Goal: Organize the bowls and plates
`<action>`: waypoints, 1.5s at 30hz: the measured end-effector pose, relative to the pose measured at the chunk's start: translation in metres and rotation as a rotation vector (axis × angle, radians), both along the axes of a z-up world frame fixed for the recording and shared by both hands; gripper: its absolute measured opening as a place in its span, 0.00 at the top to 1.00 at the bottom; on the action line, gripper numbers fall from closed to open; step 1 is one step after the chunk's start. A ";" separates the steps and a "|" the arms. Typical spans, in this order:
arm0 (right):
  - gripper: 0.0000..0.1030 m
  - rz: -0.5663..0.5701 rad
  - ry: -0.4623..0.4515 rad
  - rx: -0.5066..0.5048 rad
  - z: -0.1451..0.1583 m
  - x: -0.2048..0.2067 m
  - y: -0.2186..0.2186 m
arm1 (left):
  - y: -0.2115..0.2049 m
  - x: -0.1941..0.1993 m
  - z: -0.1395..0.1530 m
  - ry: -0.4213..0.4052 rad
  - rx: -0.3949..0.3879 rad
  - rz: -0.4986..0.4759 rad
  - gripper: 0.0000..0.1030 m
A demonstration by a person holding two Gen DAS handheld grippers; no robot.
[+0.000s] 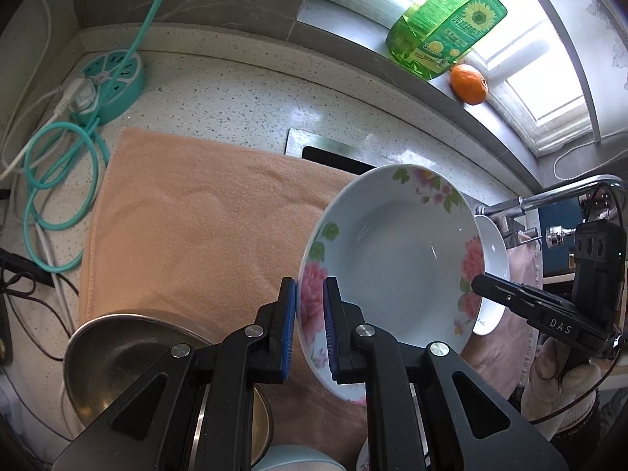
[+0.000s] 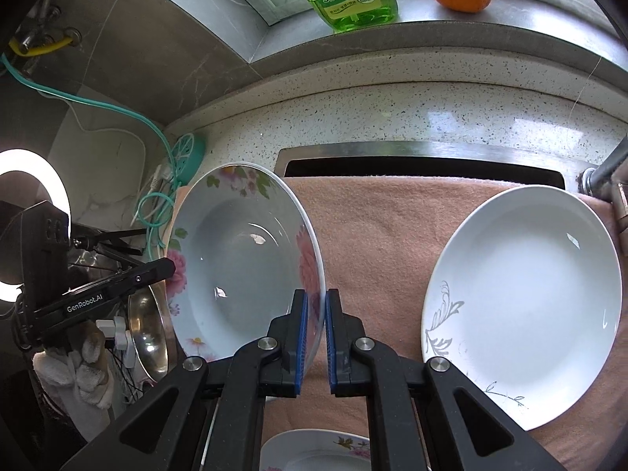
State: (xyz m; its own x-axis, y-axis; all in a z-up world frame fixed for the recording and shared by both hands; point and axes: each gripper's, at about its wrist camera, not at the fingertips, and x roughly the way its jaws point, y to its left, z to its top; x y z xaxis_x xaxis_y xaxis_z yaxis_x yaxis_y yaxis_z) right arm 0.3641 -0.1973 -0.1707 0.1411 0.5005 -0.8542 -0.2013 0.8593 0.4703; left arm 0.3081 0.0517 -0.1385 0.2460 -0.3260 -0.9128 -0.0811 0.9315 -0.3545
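Blue-padded jaws of the left gripper (image 1: pixel 310 325) pinch the near rim of a round white ceramic plate with pink flower print (image 1: pixel 386 271), and the right gripper (image 2: pixel 314 337) pinches the opposite rim of the same plate (image 2: pixel 243 259). So both grippers are pressed together on this one plate, which hangs tilted in the air above the peach-coloured cloth (image 1: pixel 204 216) that covers the speckled tabletop (image 1: pixel 235 94).

A plain white plate with grey leaf drawing (image 2: pixel 526 298) lies on the cloth to the right, well apart from the lifted one. A steel bowl (image 1: pixel 129 349) stands at the left edge of the cloth, and the rim of another flowered plate (image 2: pixel 314 451) shows below the right gripper.

The step in hand seems to be carrying the flowered plate to a stack. To do it well, both hands should travel together at the same speed, because any pulling apart or twisting could slide the smooth glazed rim out of the pads. It is better to level the plate first, bring it centred over the target dish, lower until it rests, and only then release.
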 end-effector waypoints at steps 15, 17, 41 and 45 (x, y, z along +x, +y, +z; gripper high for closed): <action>0.92 0.035 -0.011 0.015 0.014 -0.041 -0.031 | -0.031 -0.046 0.012 -0.019 -0.007 0.035 0.88; 0.92 0.042 -0.011 0.015 0.016 -0.049 -0.038 | -0.036 -0.054 0.012 -0.017 -0.007 0.039 0.88; 0.92 0.089 0.003 0.000 0.009 -0.122 -0.074 | -0.077 -0.134 0.003 -0.007 -0.026 0.068 0.88; 0.92 0.088 0.013 -0.002 0.003 -0.131 -0.080 | -0.084 -0.142 0.000 -0.001 -0.028 0.064 0.88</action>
